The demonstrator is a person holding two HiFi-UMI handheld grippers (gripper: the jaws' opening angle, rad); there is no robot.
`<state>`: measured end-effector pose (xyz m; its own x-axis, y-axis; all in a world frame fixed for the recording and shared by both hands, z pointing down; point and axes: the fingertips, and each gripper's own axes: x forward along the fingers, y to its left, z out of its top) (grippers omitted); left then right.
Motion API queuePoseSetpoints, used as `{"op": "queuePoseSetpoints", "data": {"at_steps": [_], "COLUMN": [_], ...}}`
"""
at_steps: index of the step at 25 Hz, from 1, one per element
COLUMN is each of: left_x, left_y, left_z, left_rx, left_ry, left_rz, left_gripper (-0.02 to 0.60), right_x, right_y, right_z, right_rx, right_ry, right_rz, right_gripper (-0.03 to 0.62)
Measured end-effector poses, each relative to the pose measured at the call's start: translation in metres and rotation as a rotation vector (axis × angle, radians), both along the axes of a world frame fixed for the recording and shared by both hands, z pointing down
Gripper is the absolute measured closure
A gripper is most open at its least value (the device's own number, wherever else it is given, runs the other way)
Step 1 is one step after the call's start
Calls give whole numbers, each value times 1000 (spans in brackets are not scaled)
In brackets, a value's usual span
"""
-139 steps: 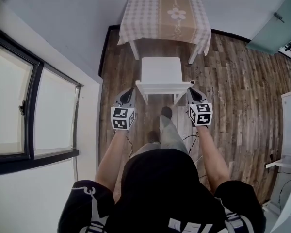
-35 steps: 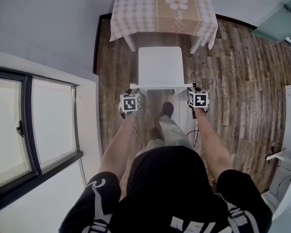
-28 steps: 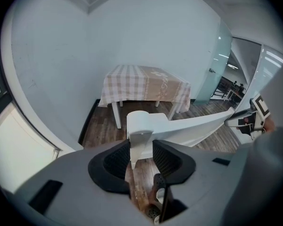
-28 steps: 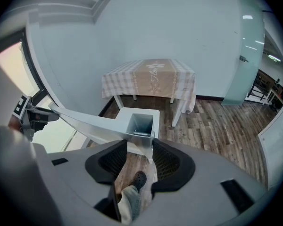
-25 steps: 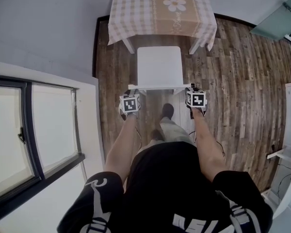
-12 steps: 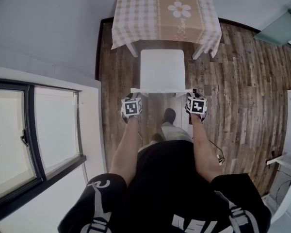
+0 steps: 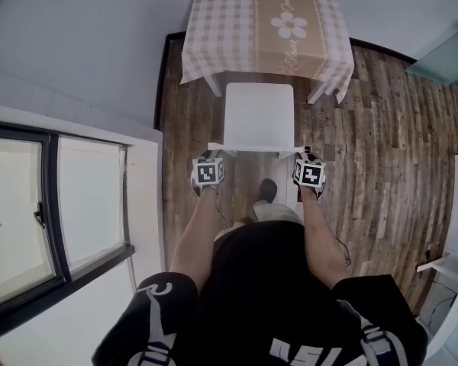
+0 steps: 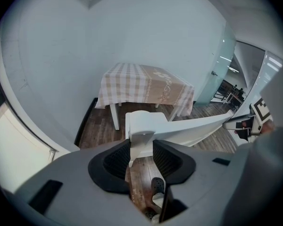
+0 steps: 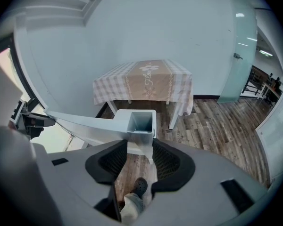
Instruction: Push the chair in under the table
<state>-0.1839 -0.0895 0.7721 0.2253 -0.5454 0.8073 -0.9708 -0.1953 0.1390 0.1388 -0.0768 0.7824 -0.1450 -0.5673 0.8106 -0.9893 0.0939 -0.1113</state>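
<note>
Now, clamped at its backrest ends by the left gripper [image 8: 141,155] and right gripper [image 9: 140,155], the white chair [image 7: 259,117] has slid ahead to the edge of the table [image 7: 237,29]; most of the push likely remains.

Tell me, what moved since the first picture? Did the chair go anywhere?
The chair slid forward toward the table; its seat front now meets the table's edge. The left tool and right tool, beside the chair's back at first, now clamp its two top corners. The table stayed put.
</note>
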Motion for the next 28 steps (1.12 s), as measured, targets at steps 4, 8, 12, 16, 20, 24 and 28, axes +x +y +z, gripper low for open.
{"op": "queuePoseSetpoints", "data": {"at_steps": [4, 8, 12, 16, 20, 24, 28], "left_x": [0, 2, 3, 6, 5, 4, 1], "left_y": [-9, -18, -27, -37, -40, -47, -47], "left_z": [0, 0, 1, 1, -2, 0, 0], "left_rx": [-18, -9, 12, 8, 2, -2, -11], "left_ry": [-18, -24, -30, -43, -65, -79, -96], "left_rz": [3, 7, 5, 3, 18, 45, 33], "left_gripper": [426, 426, 426, 426, 426, 425, 425], "right_x": [0, 2, 3, 5, 4, 3, 0], "right_y": [-10, -21, -31, -42, -45, -50, -49], "right_z": [0, -1, 0, 1, 0, -1, 0], "right_rx": [6, 11, 9, 9, 9, 9, -4], "right_ry": [-4, 0, -11, -15, -18, -17, -21], "right_rz": [-19, -44, -76, -92, -103, -123, -143], "right_gripper": [410, 410, 408, 408, 408, 407, 405]}}
